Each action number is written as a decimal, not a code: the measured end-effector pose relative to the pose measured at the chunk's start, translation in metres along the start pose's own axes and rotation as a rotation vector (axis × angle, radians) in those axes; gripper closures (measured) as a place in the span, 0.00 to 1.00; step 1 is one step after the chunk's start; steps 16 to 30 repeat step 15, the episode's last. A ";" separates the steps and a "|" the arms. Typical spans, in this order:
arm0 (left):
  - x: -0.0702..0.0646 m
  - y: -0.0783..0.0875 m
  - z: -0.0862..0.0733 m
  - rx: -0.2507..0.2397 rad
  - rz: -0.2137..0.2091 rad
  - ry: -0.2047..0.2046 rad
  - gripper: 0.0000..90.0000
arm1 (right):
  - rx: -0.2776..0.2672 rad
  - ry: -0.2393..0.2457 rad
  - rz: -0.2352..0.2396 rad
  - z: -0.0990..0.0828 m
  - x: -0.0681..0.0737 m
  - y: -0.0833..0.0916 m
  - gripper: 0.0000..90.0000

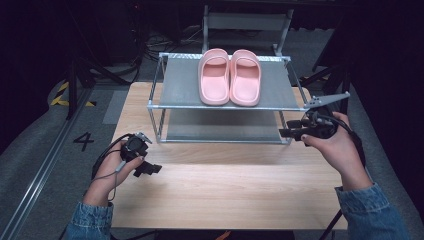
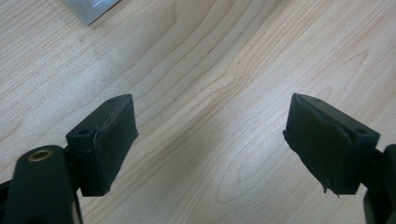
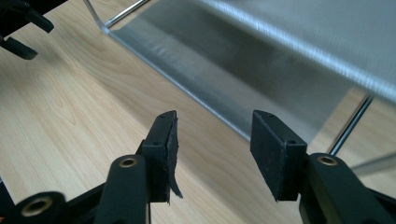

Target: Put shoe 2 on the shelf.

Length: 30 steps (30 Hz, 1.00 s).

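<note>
Hidden or unclear: The rack's (image 1: 222,106) lower shelf is sitting in shadow beneath the upper one, so anything on it is hard to make out. The back of the room is lying in darkness. In the right gripper view the rack is showing blurred and cut off at the top edge.

Slippers: A pair of pink slippers (image 1: 229,76) is resting side by side on the rack's upper shelf, near its back edge and about midway along, heels facing the desk's front edge. They are touching each other or nearly so.

Rack: A two-shelf metal-framed rack with grey shelves is standing on the back half of the desk (image 1: 225,195), its front rail running parallel to the desk's front edge.

Left gripper: The left gripper (image 1: 141,161) is hovering near the desk's left edge, in front of the rack's front left corner. In the left gripper view its jaws are standing wide apart with bare wood between them, gripping nothing.

Right gripper: The right gripper (image 1: 291,133) is hovering at the rack's front right corner, near the desk's right edge, pointing toward the lower shelf. Its jaws are spread wide, holding nothing.

Open room: The front half of the desk is lying bare between the two hands.
</note>
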State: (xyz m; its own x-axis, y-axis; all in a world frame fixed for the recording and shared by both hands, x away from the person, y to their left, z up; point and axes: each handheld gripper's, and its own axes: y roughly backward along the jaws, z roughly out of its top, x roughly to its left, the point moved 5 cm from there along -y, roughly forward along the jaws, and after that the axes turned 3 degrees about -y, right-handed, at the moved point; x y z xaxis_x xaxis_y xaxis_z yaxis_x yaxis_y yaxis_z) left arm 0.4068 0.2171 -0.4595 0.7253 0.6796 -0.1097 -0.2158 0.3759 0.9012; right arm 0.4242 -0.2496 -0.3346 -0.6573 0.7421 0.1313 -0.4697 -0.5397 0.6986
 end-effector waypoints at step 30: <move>-0.002 0.000 0.001 -0.003 0.002 -0.001 0.19 | 0.019 -0.052 -0.018 -0.081 -0.016 -0.026 0.50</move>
